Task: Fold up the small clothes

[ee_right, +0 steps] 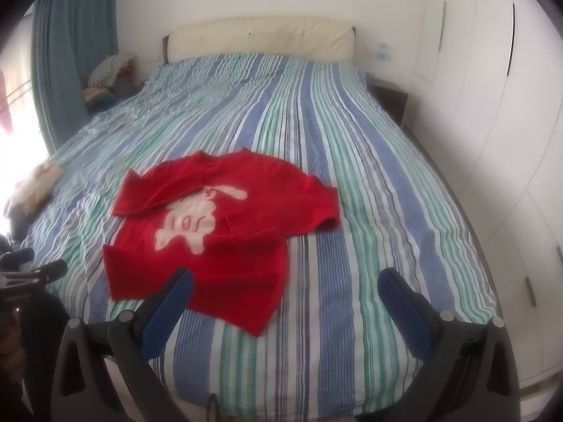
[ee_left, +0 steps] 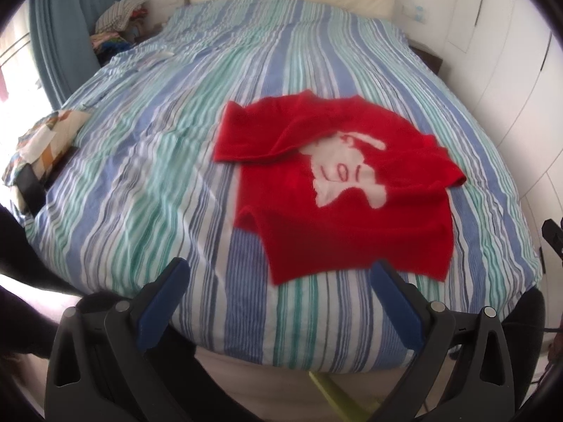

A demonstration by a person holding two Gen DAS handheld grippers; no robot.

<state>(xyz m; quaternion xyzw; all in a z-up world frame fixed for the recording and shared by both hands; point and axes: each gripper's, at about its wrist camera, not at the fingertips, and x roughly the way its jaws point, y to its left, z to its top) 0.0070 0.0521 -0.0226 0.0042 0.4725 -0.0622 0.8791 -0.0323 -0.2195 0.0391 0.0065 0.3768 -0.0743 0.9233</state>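
A small red sweater [ee_left: 352,218] with a white figure on its front lies on the striped bedspread [ee_left: 158,161], both sleeves folded in across the chest. In the right wrist view the same red sweater [ee_right: 218,246] lies left of centre. My left gripper [ee_left: 279,267] hovers open above the bed's near edge, just short of the sweater's hem, holding nothing. My right gripper [ee_right: 285,281] is open too, above the bed to the right of the hem, its left finger [ee_right: 169,302] over the hem's edge. The other gripper's tip [ee_right: 38,274] shows at the left.
A patterned cushion [ee_left: 45,140] rests at the bed's left edge. Piled clothes [ee_left: 119,17] sit by the blue curtain [ee_left: 67,17] at the back left. A cream headboard [ee_right: 260,38] stands at the far end, white wardrobe doors [ee_right: 492,105] on the right, a dark nightstand [ee_right: 387,102] beside them.
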